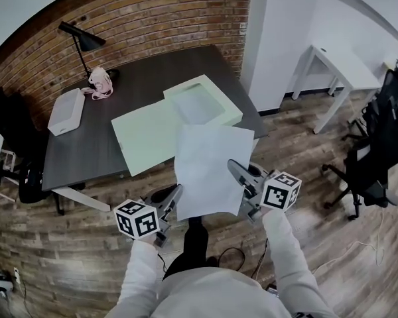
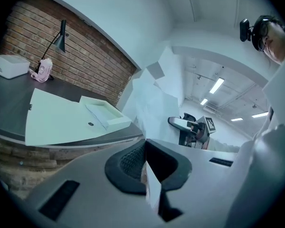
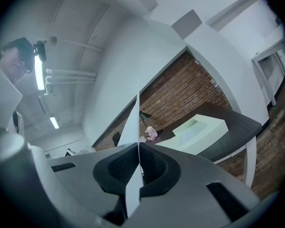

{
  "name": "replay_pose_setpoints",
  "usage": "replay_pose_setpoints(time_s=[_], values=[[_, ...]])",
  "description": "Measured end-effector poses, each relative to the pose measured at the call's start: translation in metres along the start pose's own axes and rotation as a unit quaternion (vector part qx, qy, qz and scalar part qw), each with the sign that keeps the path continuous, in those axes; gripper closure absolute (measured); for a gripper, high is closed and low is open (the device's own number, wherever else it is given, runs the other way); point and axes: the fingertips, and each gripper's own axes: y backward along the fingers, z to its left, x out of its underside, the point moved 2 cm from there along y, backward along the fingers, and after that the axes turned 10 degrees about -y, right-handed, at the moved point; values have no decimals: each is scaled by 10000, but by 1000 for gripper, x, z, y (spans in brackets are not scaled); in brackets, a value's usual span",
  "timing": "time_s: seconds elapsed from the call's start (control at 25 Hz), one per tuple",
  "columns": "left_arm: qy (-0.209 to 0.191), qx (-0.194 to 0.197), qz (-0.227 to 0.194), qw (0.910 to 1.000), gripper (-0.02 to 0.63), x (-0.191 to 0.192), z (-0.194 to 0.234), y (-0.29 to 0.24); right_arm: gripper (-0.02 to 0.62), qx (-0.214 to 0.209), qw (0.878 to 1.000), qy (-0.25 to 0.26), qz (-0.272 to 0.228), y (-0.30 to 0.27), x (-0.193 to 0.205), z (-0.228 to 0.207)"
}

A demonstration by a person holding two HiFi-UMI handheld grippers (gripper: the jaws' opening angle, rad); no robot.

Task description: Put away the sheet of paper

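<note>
A white sheet of paper (image 1: 207, 167) hangs in the air in front of the dark desk (image 1: 86, 144), held by both grippers. My left gripper (image 1: 178, 192) is shut on its lower left edge, and my right gripper (image 1: 235, 169) is shut on its right edge. In the left gripper view the paper (image 2: 154, 99) runs edge-on from the closed jaws; in the right gripper view the paper (image 3: 132, 127) does the same. On the desk lies an open pale green folder box: the flat lid (image 1: 146, 136) on the left, the tray (image 1: 202, 103) on the right.
A white box (image 1: 66, 111), a pink object (image 1: 99, 83) and a black desk lamp (image 1: 81, 38) stand at the desk's far left, before a brick wall. A white table (image 1: 335, 68) and a black office chair (image 1: 378, 148) are at the right. Another black chair (image 1: 13, 144) is at the left.
</note>
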Motion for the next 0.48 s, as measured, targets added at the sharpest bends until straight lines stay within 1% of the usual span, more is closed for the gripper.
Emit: replay_pose_setpoints(time_s=[0.24,0.48], values=[[-19,121,58,9999,589,-21,46,-38,568,53,10000,6,12,-38,-29,-35],[17,216,52,9998,589,-52,100,-71,568,107,9999,50,91,-94,-65,-65]])
